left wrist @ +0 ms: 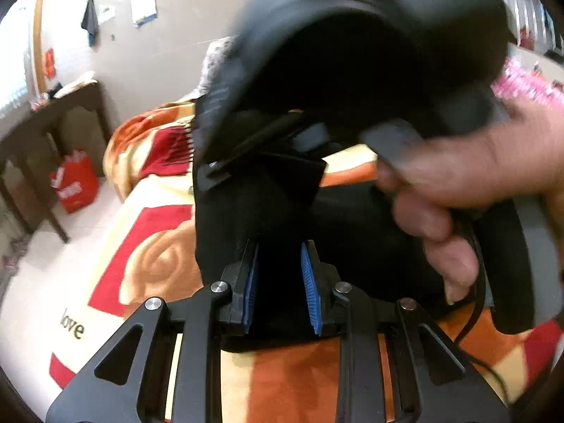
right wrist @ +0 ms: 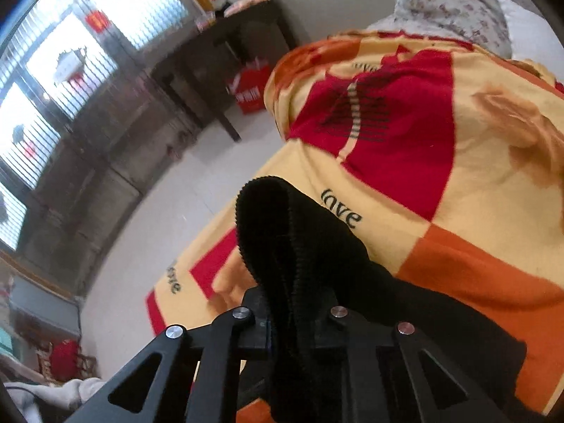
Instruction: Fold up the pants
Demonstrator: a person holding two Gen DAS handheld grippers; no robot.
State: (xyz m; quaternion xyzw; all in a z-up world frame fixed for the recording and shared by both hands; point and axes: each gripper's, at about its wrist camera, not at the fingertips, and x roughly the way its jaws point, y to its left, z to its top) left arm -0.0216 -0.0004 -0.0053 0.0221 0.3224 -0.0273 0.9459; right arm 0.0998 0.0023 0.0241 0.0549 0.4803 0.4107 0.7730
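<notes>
The black pants lie on a bed blanket patterned in red, orange and cream. My left gripper has its blue pads closed on a fold of the black cloth. My right gripper crosses just above it in the left wrist view, held by a hand, blurred. In the right wrist view my right gripper is shut on the ribbed waistband of the pants, which stands up between the fingers and hides their tips. The rest of the pants trails right over the blanket.
A dark wooden table stands left of the bed with a red bag on the floor beside it. A flowered pillow lies at the bed's head. Windows with blinds line the far wall.
</notes>
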